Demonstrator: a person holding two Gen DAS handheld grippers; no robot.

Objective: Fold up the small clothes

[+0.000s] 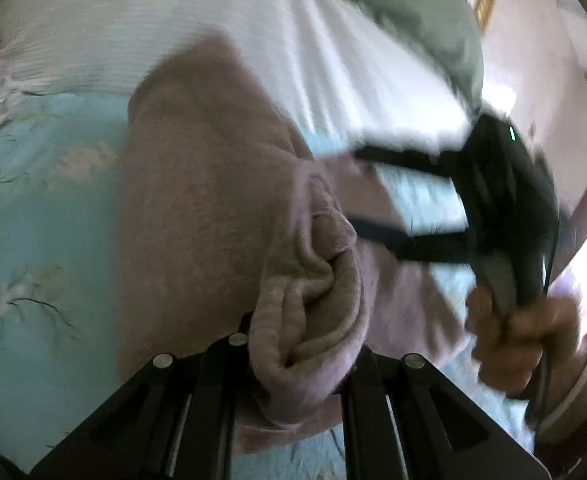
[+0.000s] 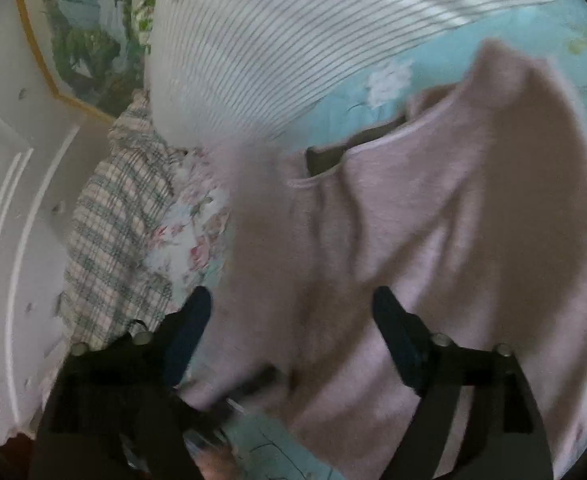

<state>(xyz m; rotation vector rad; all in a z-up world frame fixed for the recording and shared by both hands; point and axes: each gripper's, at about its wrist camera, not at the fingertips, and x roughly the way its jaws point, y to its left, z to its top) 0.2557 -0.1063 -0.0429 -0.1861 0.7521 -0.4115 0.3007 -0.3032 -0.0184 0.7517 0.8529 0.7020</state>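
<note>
On the turquoise floral bed sheet, I hold a fuzzy pink knit garment.
Left tongs pinch its bunched edge; right tongs gape empty above it, so the fold could sag crooked.

R gripper fingers wide apart over pink garment on blue floral bedsheet, striped pillow behind.

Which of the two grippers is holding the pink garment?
The left gripper: it is shut on a bunched fold of the pink garment. The right gripper stands open, pressing nothing.
</note>
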